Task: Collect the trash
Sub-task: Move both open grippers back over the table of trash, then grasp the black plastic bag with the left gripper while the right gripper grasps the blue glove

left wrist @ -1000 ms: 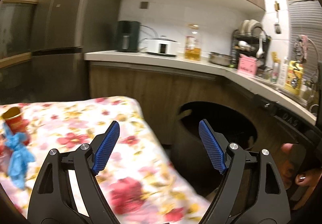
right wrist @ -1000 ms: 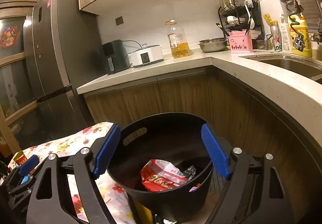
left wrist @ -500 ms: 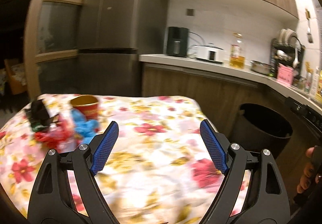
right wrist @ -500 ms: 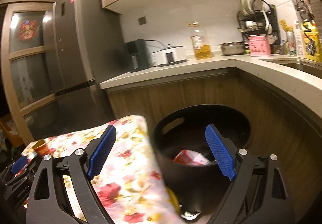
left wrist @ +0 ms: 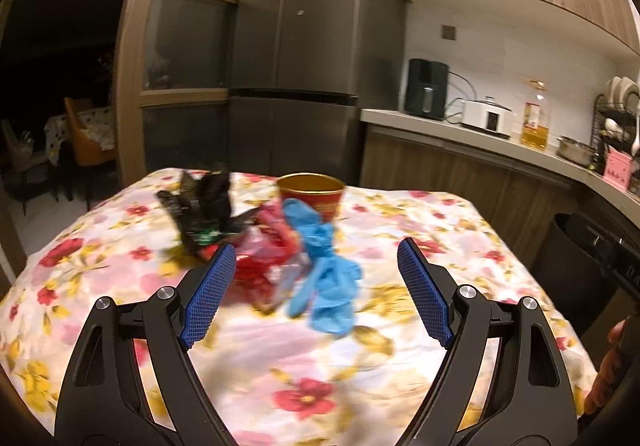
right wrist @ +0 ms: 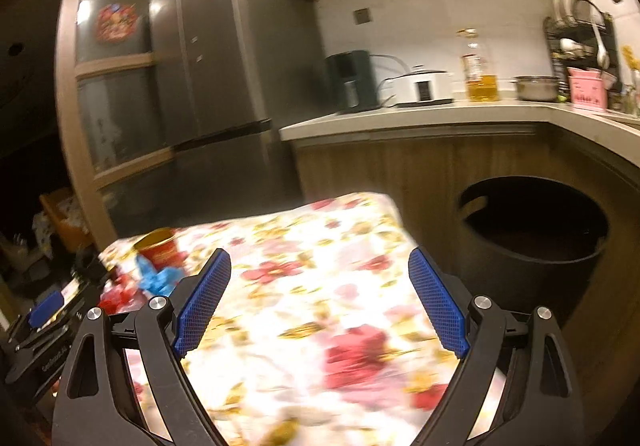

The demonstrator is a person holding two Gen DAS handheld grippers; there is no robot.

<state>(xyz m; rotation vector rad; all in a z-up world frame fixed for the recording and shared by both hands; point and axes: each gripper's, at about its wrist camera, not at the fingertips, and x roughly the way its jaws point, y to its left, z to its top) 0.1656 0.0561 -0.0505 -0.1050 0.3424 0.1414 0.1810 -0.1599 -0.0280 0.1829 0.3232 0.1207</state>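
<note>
Both views swung off the round black plastic bin [right wrist: 532,230] in the last second. My left gripper [left wrist: 316,286] was looking over the bin's mouth a second ago; now it faces the heap of litter on the table with the flower-printed cloth [left wrist: 420,213]. My right gripper [right wrist: 320,298] had the bin directly under it; the bin now sits off to its right, against the wooden cabinets.

Jaws: both pairs released, spread wide, nothing between them.

Litter, all bunched toward the table's far left: crumpled blue disposable glove [left wrist: 324,266] nearest my left gripper, red shiny plastic wrapper [left wrist: 268,258] touching it, black crinkled wrapper [left wrist: 200,205] behind, red paper cup with gold rim [left wrist: 312,191] standing upright at the back. Frames blurred; finer detail unclear.

Reading: one drop seems finished, next pickup beginning. Left gripper lines up roughly on glove and red wrapper. Both are limp, so likely to sag or snag neighbours when lifted.
</note>
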